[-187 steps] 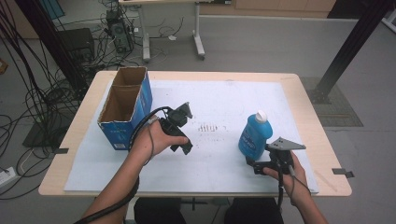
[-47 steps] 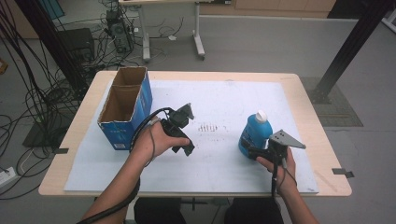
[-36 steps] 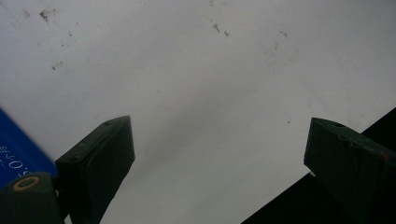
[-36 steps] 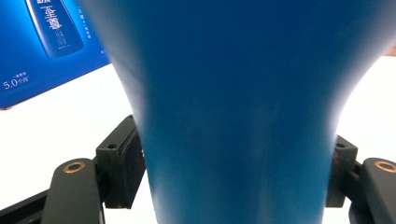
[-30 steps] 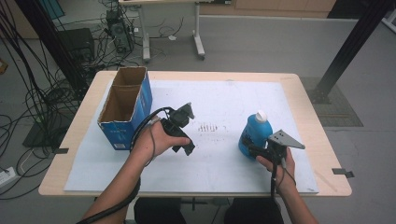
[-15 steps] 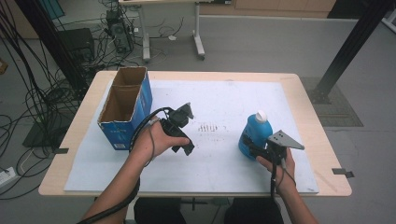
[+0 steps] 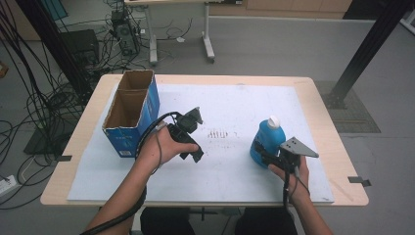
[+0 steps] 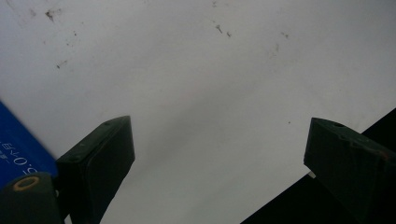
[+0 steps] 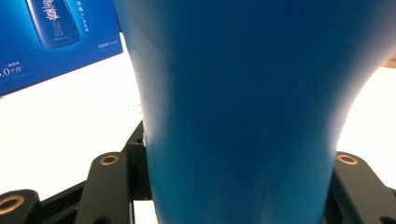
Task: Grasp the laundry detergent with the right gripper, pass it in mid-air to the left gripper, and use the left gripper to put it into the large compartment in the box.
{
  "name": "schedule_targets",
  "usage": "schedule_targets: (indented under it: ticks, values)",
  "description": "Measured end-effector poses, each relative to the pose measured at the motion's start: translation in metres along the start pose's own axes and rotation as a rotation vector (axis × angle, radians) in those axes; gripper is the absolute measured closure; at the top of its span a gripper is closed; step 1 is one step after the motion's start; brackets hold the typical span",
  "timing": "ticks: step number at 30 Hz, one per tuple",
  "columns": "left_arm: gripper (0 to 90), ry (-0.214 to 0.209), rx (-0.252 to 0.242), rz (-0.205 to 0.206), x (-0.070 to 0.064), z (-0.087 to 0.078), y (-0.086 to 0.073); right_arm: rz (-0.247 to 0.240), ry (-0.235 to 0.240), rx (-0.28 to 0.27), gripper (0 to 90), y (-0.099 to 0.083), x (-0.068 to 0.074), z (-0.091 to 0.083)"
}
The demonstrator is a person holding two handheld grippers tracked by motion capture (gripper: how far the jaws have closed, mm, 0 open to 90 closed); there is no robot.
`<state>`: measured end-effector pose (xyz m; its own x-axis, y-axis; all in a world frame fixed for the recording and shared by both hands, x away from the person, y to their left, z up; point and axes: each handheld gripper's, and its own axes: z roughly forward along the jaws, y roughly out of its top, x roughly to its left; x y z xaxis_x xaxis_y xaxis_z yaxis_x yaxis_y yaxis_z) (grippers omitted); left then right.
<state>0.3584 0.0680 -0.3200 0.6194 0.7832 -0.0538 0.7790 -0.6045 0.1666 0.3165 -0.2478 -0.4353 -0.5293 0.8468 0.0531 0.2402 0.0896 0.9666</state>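
Note:
A blue bottle [image 7: 264, 139] with a white cap stands upright on the right part of the white table cover [image 7: 235, 107]. My right gripper [image 7: 260, 151] reaches it from the near side, shut on the bottle's lower body. In the right gripper view the bottle [image 9: 238, 107] sits deep between the jaws and touches both of them. My left gripper [image 7: 192, 139] is held in a hand near the middle of the table, just right of the blue cardboard box [image 7: 131, 115]. Its fingers [image 8: 100, 154] stand wide apart over bare cover, so the left gripper [image 8: 219, 140] is open and holds nothing.
The open-topped blue box [image 9: 51, 37] stands at the left of the table. A patch of small dark marks [image 7: 218, 133] lies between the grippers. Behind the table are a black post [image 7: 367, 49], a desk's legs and bundles of cables on the floor.
Since the oldest frame my right gripper has slid forward and left to the bottle's base. Over the last second nothing has visibly moved. The left hand has stayed put.

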Motion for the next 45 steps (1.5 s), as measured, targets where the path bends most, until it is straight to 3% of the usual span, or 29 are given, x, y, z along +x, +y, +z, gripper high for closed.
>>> schedule_targets:
  ticks: [45]
  values:
    - [9.0, -0.004, -0.003, 0.005, -0.0013, 0.0008, 0.0052, -0.018, -0.006, -0.025, 43.1, -0.0027, 0.0010, 0.0001]
